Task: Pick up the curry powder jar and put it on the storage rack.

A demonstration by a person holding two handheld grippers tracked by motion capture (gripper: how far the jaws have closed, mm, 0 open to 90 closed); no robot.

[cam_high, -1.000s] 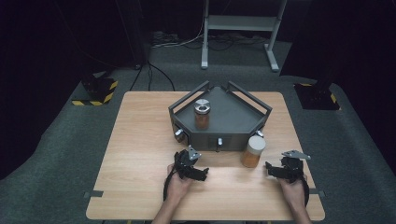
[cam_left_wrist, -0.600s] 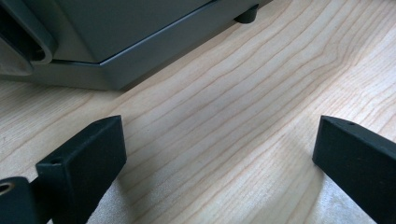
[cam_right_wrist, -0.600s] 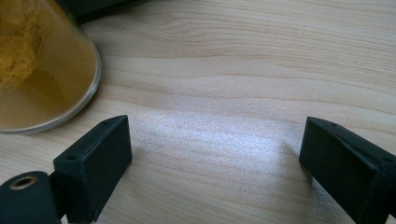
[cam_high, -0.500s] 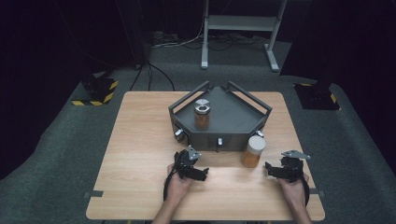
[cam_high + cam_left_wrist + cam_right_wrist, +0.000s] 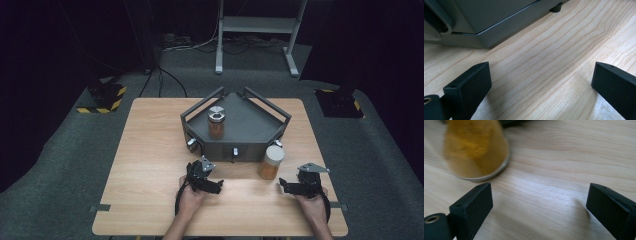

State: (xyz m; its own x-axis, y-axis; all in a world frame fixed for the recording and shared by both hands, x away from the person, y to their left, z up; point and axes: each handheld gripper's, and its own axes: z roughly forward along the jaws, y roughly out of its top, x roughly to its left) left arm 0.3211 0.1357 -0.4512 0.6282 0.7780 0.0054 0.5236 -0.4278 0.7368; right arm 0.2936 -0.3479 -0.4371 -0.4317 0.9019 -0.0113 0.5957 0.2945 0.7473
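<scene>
Wooden counter (image 5: pixel 145 165), grey tray (image 5: pixel 250 125) in the middle w/ one spice jar (image 5: pixel 216 122) already on it. Second jar (image 5: pixel 270 161) sits on the counter right in front of the tray, near the right gripper (image 5: pixel 287 186). Both grippers rest spread wide, nothing held, incl. the left gripper (image 5: pixel 212 186). IMO best approach: swing the right one low, square to the jar body, close below the lid. No readable labels or brand anywhere.

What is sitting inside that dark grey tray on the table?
One jar with a silvery lid and brownish contents stands upright inside the tray. The tray floor under the jar is covered.
</scene>
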